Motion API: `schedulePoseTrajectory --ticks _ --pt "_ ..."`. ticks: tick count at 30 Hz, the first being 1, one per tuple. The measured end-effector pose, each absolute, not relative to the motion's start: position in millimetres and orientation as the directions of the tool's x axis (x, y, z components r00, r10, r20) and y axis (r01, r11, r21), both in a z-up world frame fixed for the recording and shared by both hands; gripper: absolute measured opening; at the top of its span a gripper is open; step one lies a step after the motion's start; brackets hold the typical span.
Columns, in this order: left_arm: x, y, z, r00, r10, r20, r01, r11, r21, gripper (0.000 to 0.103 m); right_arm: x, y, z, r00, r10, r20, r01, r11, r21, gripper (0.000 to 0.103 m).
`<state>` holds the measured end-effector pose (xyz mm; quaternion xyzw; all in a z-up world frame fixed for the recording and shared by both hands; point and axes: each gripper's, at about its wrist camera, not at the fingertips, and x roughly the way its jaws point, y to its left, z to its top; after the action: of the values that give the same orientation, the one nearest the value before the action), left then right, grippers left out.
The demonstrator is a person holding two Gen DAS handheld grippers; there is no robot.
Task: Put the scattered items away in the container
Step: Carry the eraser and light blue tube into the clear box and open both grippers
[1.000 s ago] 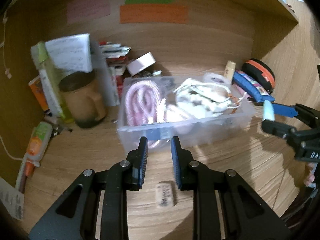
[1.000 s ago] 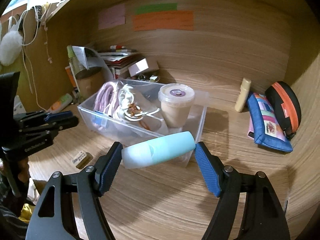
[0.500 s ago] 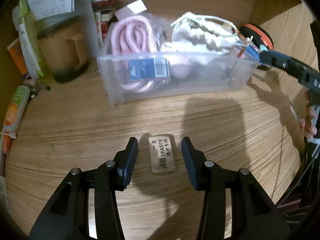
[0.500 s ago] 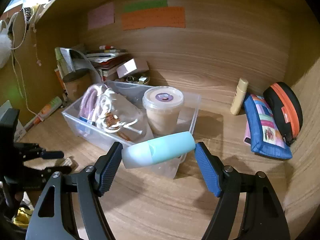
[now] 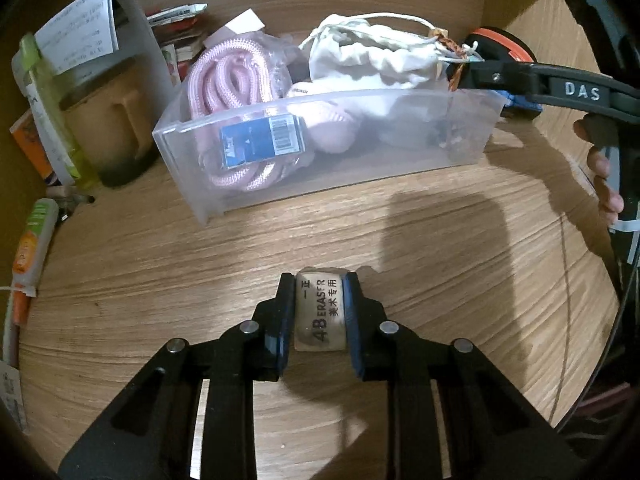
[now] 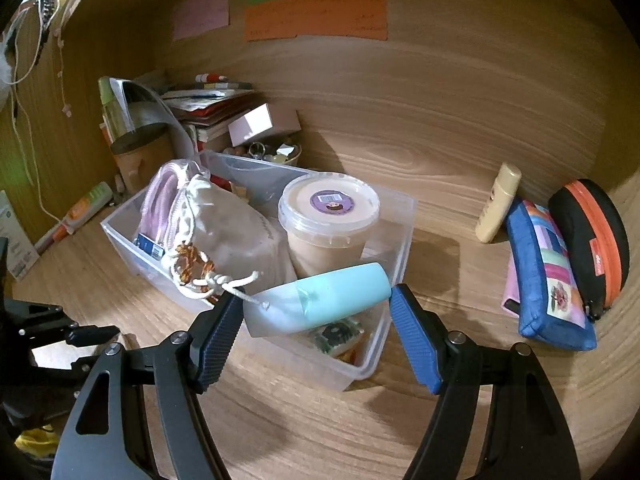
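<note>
My left gripper [image 5: 319, 312] is shut on a beige eraser [image 5: 320, 310] printed "4B ERASER", low on the wooden desk in front of the clear plastic bin [image 5: 340, 184]. My right gripper [image 6: 316, 324] is shut on a pale blue tube [image 6: 320, 298], held crosswise over the near corner of the bin [image 6: 384, 336]. The bin holds pink rope [image 5: 228, 80], a white drawstring bag [image 6: 224, 224] and a lidded cup [image 6: 328, 220]. The right gripper also shows in the left wrist view [image 5: 520, 80], over the bin's right end.
A brown mug [image 5: 108, 128], papers and a green bottle stand left of the bin. An orange-green tube [image 5: 34, 240] lies at the left edge. A cream bottle [image 6: 498, 208], a blue pouch [image 6: 544, 280] and a black-orange case [image 6: 592, 240] lie right of the bin.
My left gripper lowered over the eraser and closed on it. My right gripper carried the blue tube forward, from in front of the bin to over its near corner.
</note>
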<state>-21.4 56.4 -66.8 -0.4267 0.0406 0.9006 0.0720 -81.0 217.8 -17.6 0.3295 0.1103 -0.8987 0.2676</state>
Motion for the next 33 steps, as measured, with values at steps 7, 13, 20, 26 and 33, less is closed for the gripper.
schedulePoseTrajectory --ticks 7,13,20,26,33 --pt "-30 42 -31 -0.698 0.112 -0.707 -0.119 -0.992 -0.039 0.023 -88 217 -21 -0.637 -0.416 -0.649 0.553 -0.833 -0.008 0.071" --pt "-40 32 -3 -0.756 0.118 -0.644 -0.099 -0.993 -0.066 0.023 -88 216 -23 -0.654 -0.410 -0.636 0.549 -0.836 -0.026 0.071" --pt "-53 33 9 -0.780 0.111 -0.616 -0.101 -0.994 -0.051 0.023 -86 217 -22 -0.646 -0.418 -0.639 0.558 -0.830 -0.022 0.071" --pt "-72 30 9 -0.777 0.113 -0.620 -0.102 -0.993 -0.054 0.023 -81 219 -17 -0.653 -0.428 -0.625 0.561 -0.827 -0.020 0.072" --pt "-93 28 7 -0.775 0.101 -0.624 -0.090 -0.995 -0.050 0.023 -78 222 -14 -0.659 -0.430 -0.617 0.558 -0.830 -0.018 0.073"
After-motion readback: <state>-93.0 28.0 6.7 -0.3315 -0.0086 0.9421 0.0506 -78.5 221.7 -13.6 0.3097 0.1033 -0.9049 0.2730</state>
